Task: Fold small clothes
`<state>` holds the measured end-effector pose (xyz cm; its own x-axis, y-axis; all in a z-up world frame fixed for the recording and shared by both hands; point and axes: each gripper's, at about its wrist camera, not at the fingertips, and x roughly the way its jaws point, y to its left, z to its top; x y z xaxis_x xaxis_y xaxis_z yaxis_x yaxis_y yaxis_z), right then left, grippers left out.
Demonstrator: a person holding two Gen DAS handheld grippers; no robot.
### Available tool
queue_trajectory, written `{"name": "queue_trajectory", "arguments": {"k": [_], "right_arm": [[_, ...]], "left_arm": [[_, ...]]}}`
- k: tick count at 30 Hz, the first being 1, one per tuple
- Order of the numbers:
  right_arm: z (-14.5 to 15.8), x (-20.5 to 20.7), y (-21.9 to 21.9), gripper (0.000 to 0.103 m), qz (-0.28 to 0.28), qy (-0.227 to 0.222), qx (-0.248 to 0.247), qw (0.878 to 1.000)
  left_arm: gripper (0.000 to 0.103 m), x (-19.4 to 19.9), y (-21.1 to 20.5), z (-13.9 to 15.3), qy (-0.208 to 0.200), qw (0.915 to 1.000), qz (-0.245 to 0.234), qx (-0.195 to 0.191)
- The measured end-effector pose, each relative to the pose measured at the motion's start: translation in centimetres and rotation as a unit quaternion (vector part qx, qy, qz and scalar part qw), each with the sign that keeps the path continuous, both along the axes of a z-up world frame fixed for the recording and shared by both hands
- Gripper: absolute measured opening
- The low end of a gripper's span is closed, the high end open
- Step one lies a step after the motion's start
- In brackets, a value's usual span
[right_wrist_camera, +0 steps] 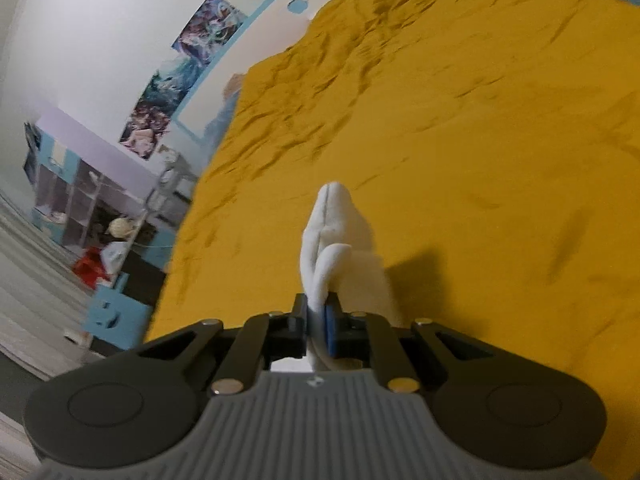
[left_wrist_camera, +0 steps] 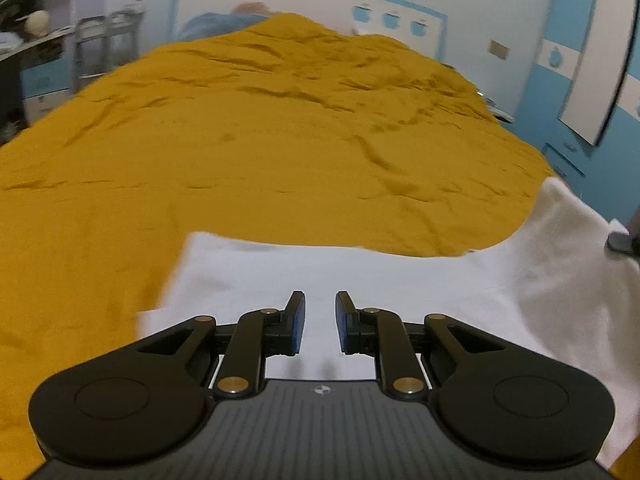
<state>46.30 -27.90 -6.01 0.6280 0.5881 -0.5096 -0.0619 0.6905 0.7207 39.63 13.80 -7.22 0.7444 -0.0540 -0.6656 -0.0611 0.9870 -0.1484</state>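
Observation:
A white garment (left_wrist_camera: 360,276) lies on a mustard-yellow bed cover (left_wrist_camera: 260,140). In the left wrist view its right part rises off the bed toward the frame's right edge. My left gripper (left_wrist_camera: 320,320) is open and empty, just above the flat white cloth. In the right wrist view my right gripper (right_wrist_camera: 319,320) is shut on a bunched fold of the white garment (right_wrist_camera: 340,240), held above the yellow cover (right_wrist_camera: 460,140). The rest of the garment is hidden below that gripper.
The bed cover fills most of both views. A white and blue headboard wall (left_wrist_camera: 320,4) is behind it. Shelves with clutter (right_wrist_camera: 88,216) and a blue box (right_wrist_camera: 116,316) stand beside the bed's left edge. A blue cabinet (left_wrist_camera: 580,80) is on the right.

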Motion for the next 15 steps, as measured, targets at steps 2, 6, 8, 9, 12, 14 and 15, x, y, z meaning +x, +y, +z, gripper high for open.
{"name": "queue_trajectory", "arguments": {"k": [2, 6, 8, 9, 12, 14, 15], "right_arm": [[1.4, 0.0, 3.2, 0.003, 0.008, 0.005, 0.004, 1.000], [3.4, -0.5, 10.0, 0.003, 0.020, 0.017, 0.009, 1.000], [3.8, -0.9, 13.8, 0.003, 0.027, 0.024, 0.005, 0.999], [3.9, -1.1, 15.6, 0.003, 0.031, 0.027, -0.001, 0.999], [3.9, -1.7, 21.1, 0.003, 0.043, 0.036, -0.024, 0.998], [3.7, -1.8, 24.2, 0.003, 0.050, 0.039, -0.041, 0.997], [3.6, -1.8, 26.0, 0.003, 0.053, 0.036, -0.050, 0.997]], "left_arm": [[0.020, -1.4, 2.2, 1.0, -0.002, 0.9999, 0.015, -0.004], [0.020, -3.9, 6.5, 2.1, -0.003, 0.9990, 0.040, -0.019], [0.020, -4.7, 8.1, 2.0, -0.004, 0.9985, 0.047, -0.026], [0.020, -5.1, 8.9, 1.7, -0.002, 0.9981, 0.052, -0.033], [0.020, -5.6, 10.9, 0.8, 0.004, 0.9966, 0.063, -0.053], [0.020, -5.8, 12.0, 0.0, 0.006, 0.9953, 0.071, -0.066], [0.020, -5.9, 12.5, -0.3, 0.008, 0.9945, 0.074, -0.073]]}}
